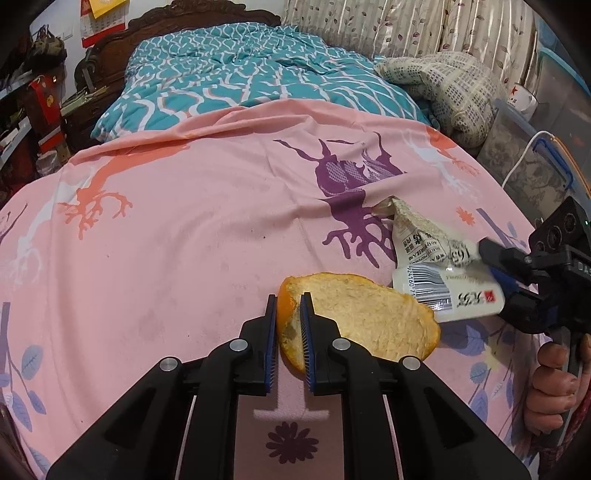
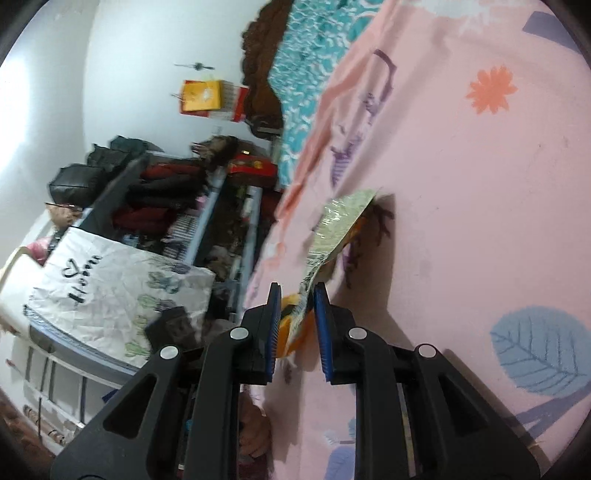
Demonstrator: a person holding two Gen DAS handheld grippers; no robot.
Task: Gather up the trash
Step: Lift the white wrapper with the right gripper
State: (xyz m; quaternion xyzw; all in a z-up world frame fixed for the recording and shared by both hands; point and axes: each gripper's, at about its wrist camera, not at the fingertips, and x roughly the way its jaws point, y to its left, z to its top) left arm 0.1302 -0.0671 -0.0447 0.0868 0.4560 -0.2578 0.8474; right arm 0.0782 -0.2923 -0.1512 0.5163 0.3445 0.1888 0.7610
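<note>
Left wrist view: my left claw (image 1: 288,299) is clamped on the rim of an orange peel (image 1: 365,317), pith side up, w/ the blue pads pressing the peel's left edge from both sides. Peel sits just above the pink bedsheet (image 1: 184,229), which is printed w/ deer and leaf shapes. At the right edge, my right claw (image 1: 495,273) comes in sideways and grips a crumpled white wrapper (image 1: 436,273) w/ a barcode and printed text; the wrapper's torn upper end points toward the purple deer print. Wrapper lies just beside the peel, its lower left corner tucked behind the peel's far rim. My hand (image 1: 554,384) shows below the right claw, fingers wrapped on the handle. Farther back: teal patterned quilt (image 1: 236,74), dark wooden headboard (image 1: 155,26), a pillow (image 1: 454,85) at right.

Right wrist view (camera rolled sideways): the right claw (image 2: 297,291) is closed on the wrapper (image 2: 340,221), seen from its silvery inner side, which rises from between the pads. Orange peel (image 2: 291,332) shows just under the wrapper, between the fingers; contact w/ the pads cannot be told. Pink sheet (image 2: 480,221) fills the right half; a cluttered shelf (image 2: 192,206) and a white bag (image 2: 122,280) stand at left.
</note>
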